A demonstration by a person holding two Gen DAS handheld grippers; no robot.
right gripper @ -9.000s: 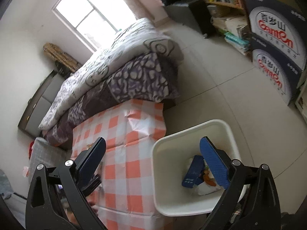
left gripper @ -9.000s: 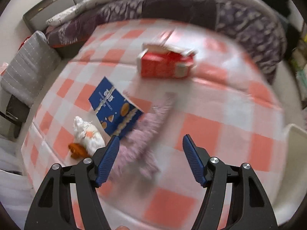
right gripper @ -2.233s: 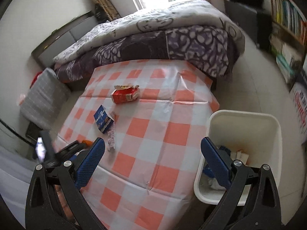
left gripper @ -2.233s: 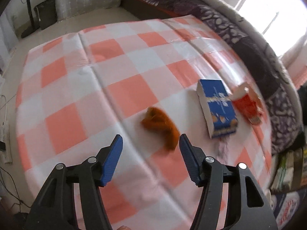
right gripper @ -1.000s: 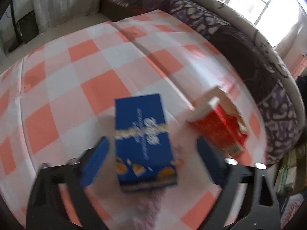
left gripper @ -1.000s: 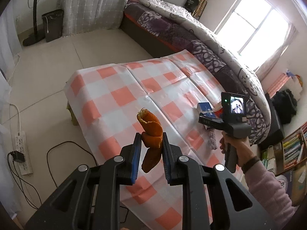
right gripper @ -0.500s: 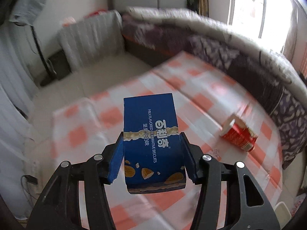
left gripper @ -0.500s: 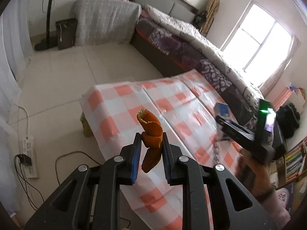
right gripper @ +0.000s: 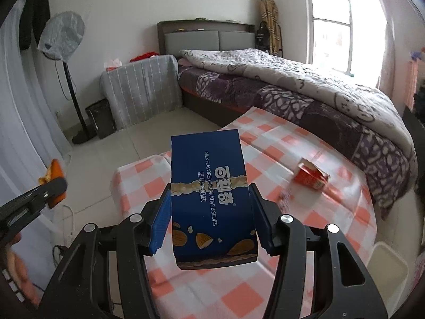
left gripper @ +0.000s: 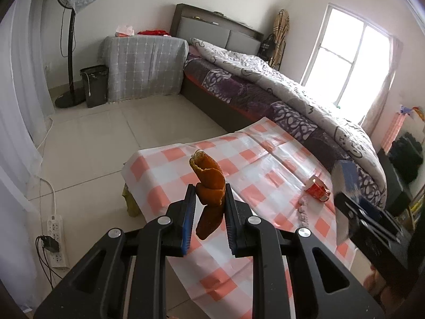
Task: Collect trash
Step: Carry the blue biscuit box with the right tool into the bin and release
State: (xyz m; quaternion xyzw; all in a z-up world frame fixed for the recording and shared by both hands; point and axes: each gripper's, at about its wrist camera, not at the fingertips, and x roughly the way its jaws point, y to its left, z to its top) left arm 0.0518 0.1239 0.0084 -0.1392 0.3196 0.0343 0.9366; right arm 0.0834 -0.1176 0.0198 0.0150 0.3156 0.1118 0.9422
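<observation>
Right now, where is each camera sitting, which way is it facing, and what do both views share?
Left wrist: on the left gripper, looking over the orange peel it clamps toward the checkered table and bed; right gripper at right edge.
Right wrist: on the right gripper, clamping the blue biscuit box; left gripper at left edge.
Shared: table, bed, red carton.

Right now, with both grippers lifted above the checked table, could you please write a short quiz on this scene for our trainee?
1. What does the left gripper hold?
2. True or false: the blue biscuit box lies on the checked table.
3. Which piece of trash is not yet picked up: A) orange peel, B) red carton, C) blue biscuit box?

Key: 1. The orange peel. 2. False; the right gripper grips it. 3. B.
</observation>
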